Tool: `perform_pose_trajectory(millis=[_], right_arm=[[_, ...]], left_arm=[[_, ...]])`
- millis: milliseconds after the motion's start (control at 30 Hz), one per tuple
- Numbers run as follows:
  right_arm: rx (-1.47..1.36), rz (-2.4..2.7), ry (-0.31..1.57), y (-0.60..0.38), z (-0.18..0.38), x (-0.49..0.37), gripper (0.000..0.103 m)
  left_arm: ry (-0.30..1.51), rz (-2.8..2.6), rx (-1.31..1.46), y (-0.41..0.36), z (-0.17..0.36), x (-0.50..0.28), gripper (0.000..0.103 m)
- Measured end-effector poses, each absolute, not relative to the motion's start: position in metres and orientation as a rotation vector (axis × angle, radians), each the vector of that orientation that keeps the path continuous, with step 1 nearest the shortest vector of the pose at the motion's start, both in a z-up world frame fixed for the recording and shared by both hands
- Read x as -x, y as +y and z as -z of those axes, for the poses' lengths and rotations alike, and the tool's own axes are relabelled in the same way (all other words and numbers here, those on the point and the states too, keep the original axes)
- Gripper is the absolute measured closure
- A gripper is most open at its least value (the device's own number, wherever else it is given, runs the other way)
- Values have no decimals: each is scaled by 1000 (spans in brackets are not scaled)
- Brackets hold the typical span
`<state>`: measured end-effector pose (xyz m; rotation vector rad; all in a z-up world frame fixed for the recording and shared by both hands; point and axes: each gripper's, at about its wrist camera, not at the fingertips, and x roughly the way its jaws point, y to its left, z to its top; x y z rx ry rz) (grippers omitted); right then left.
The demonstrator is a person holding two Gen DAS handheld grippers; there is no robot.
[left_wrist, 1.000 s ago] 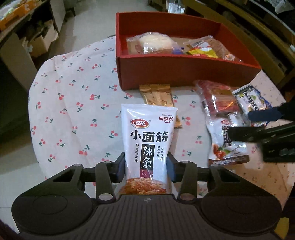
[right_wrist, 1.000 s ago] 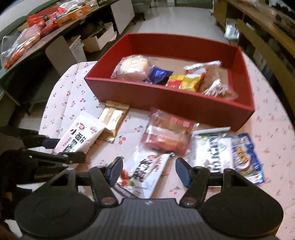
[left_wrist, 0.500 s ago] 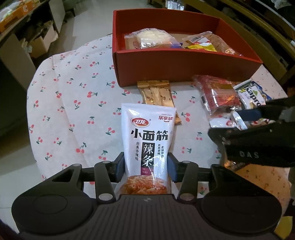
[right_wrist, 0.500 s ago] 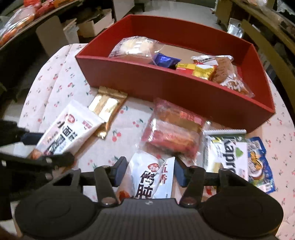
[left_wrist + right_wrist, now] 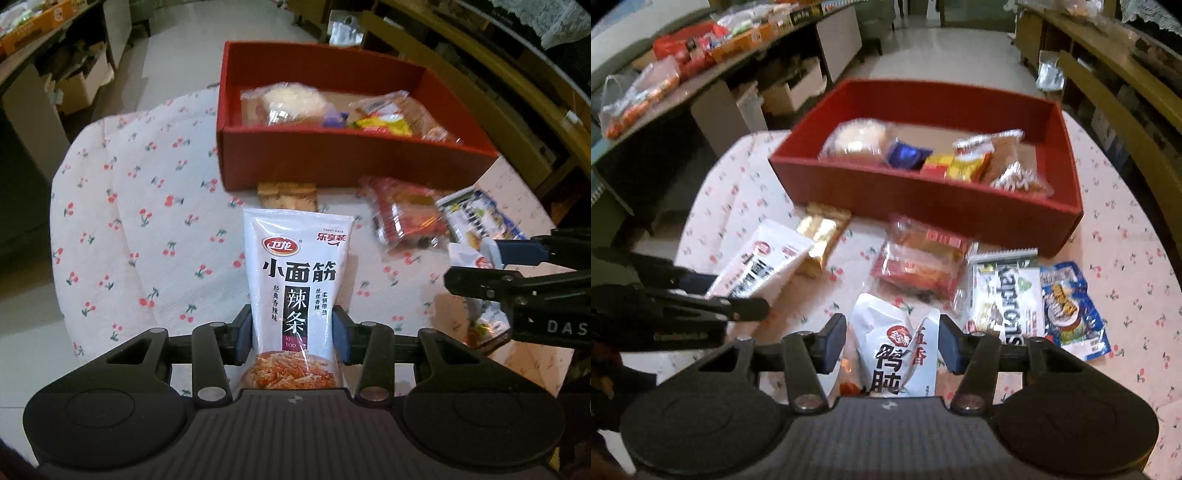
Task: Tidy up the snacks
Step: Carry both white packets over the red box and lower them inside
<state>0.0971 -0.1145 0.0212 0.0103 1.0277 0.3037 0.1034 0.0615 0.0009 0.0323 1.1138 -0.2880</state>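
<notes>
Now the left gripper [image 5: 292, 332] pinches the latiao pouch [image 5: 297, 291] short of the red box [image 5: 354, 162]; right gripper [image 5: 892, 341] jaws straddle the white duck pouch [image 5: 899, 354], grip unclear, and either floppy bag could slip.

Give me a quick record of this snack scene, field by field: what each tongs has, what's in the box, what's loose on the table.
left tongs: shut on the white latiao pouch
right tongs: pads either side of the white duck gizzard pouch; contact unclear
red box: holds a pale round bun, a blue packet, yellow packets, a brown pastry
loose on tablecloth: gold bar wrapper, red cake pack, green-lettered pack, blue pouch
</notes>
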Motion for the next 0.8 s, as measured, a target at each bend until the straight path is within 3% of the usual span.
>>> perform_pose_trajectory(millis=[800], right_arm=[[-38,-242,890,-129,-56,-131,52]], left_arm=[[965,293,-38,27,-43,-130,52]])
